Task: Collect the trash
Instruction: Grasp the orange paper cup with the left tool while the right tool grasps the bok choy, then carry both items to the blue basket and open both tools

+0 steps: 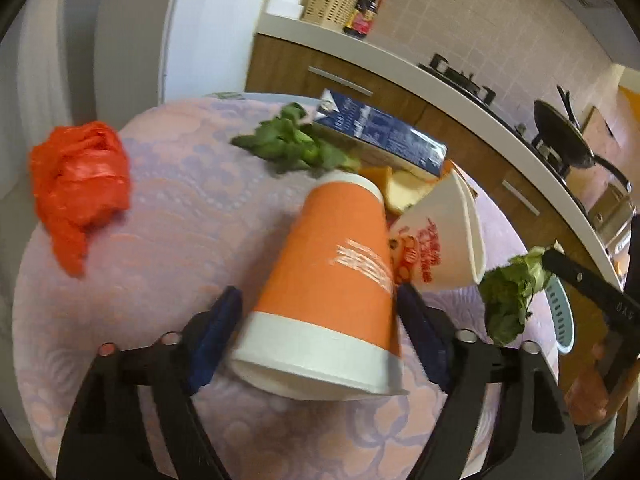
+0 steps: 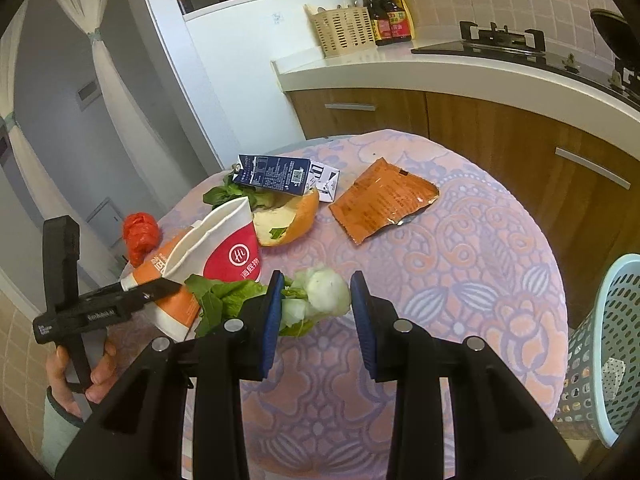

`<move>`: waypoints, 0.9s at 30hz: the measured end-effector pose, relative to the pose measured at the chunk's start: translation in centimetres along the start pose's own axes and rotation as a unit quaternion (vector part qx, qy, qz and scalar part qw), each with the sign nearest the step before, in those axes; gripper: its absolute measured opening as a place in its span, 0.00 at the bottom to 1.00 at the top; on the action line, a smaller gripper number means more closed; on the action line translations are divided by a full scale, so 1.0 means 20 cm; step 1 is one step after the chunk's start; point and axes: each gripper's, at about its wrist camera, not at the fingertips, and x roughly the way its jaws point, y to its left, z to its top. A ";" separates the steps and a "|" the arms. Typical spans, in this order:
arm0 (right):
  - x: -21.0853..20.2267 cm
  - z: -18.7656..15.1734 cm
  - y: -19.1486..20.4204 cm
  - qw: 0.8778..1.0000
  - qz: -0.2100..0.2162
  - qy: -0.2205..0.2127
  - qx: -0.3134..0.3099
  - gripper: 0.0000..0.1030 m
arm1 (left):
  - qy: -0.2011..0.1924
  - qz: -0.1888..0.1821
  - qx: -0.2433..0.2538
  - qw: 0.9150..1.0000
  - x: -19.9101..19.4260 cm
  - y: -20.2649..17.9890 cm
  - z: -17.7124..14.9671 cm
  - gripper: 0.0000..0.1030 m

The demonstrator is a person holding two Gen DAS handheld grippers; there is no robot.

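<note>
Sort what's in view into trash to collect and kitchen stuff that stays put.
Trash: orange paper cup, red-and-white paper cup, leafy greens, bitten bun, blue carton, orange snack wrapper, red plastic bag.

Stays: wicker basket, sauce bottles, gas stove, frying pan.

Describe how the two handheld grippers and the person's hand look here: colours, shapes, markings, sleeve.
Both the left gripper and right gripper have matte black angular frames with round silver bolts and ribbed dark-blue finger pads. Seen from the right wrist camera, the left gripper's black bar carries small white lettering, too small to read. The bare left hand wraps its black handle, with a grey-green sleeve cuff. No cables visible.
</note>
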 end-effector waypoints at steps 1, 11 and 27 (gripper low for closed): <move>0.00 0.00 -0.01 1.000 0.000 0.000 0.002 0.30 | 0.002 -0.008 0.000 1.000 0.00 -0.01 0.00 0.59; -0.13 0.01 -0.02 1.000 -0.001 -0.030 0.003 0.30 | -0.069 0.048 -0.011 0.996 -0.29 -0.07 -0.10 0.46; -0.83 -0.15 -0.81 0.955 -0.207 -0.144 0.157 0.30 | -0.080 -0.108 0.174 0.975 -0.24 -1.15 0.07 0.47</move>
